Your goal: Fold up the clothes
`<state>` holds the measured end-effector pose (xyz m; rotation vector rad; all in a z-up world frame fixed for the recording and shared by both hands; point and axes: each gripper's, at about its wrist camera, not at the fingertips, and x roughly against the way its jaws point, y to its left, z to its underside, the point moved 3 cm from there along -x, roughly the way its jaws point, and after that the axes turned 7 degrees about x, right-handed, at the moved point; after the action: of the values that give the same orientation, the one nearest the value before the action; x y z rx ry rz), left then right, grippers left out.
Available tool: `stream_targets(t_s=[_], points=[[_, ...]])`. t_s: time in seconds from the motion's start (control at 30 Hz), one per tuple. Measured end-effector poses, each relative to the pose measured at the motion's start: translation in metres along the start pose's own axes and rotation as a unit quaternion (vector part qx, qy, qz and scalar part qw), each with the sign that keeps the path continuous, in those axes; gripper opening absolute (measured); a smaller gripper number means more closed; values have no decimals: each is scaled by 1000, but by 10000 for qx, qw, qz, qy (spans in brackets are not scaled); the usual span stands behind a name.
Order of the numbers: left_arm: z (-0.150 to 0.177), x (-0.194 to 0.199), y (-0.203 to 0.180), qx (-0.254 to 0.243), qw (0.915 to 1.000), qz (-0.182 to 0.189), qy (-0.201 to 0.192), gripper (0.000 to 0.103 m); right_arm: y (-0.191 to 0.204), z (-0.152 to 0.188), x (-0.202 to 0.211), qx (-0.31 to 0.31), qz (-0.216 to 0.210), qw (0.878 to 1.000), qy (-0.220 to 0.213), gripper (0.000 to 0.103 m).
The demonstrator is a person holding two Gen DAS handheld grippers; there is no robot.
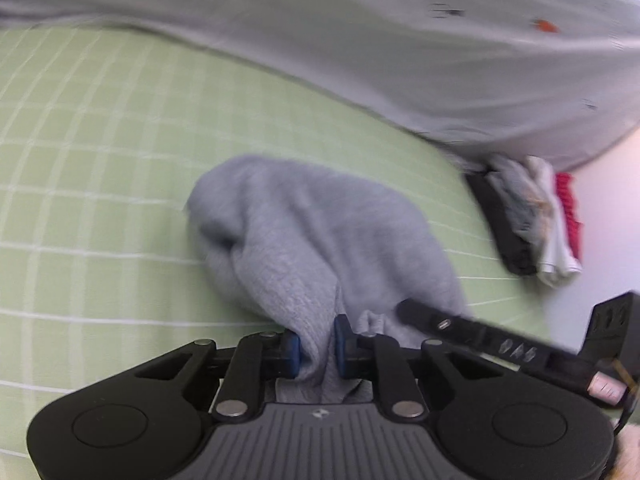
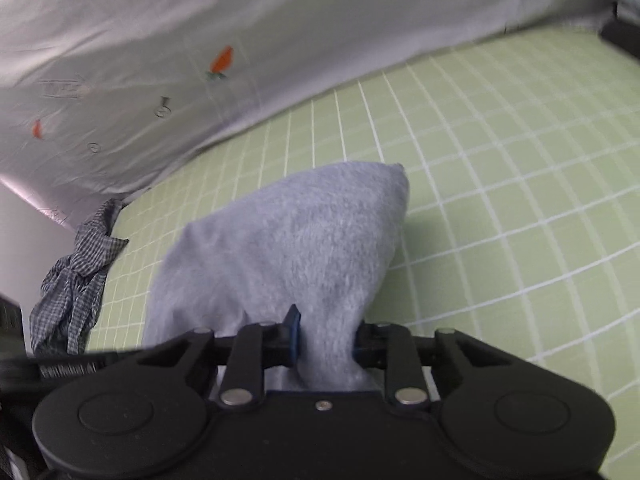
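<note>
A grey fleece garment (image 1: 304,232) lies bunched on a green checked sheet (image 1: 92,168). My left gripper (image 1: 318,346) is shut on one edge of it, with cloth pinched between the blue pads. In the right wrist view the same grey garment (image 2: 288,248) rises from the green sheet (image 2: 500,184), and my right gripper (image 2: 326,340) is shut on another edge of it. The right gripper's black body (image 1: 520,344) also shows at the lower right of the left wrist view, close beside the left one.
A grey quilt with carrot prints (image 1: 400,40) lies along the far side; it also shows in the right wrist view (image 2: 160,60). A stack of folded clothes in black, grey, white and red (image 1: 528,220) sits at the sheet's right edge. A crumpled checked shirt (image 2: 76,276) lies at the left.
</note>
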<state>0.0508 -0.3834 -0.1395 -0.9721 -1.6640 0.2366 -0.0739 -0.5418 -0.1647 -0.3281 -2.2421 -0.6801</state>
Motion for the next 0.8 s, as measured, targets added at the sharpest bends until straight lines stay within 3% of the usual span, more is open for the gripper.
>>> stream_targets(t_s=[0.17,0.33,0.57,0.67,0.8], points=[[20,-9,-78,-703,9970,328,65,17,-28,6,60,-74,269,9988,-414,23],[40,-44,-162,-1205,9888,797,380,17,-93,16,130,-543,694,9924,-859,23],[98,-146,-327,-1776,9744,1094,840,16,-250,20,221,-1012,1047,9823,-1178,22],[135,-200,-408,-1676,9731,1135,1100,16,-327,12,264,-956,1148,9824,-1119,22],[171,-252,-519,-1893,9645,1278,1324,16,-416,-13,331,-820,1285,9834,-989,21]])
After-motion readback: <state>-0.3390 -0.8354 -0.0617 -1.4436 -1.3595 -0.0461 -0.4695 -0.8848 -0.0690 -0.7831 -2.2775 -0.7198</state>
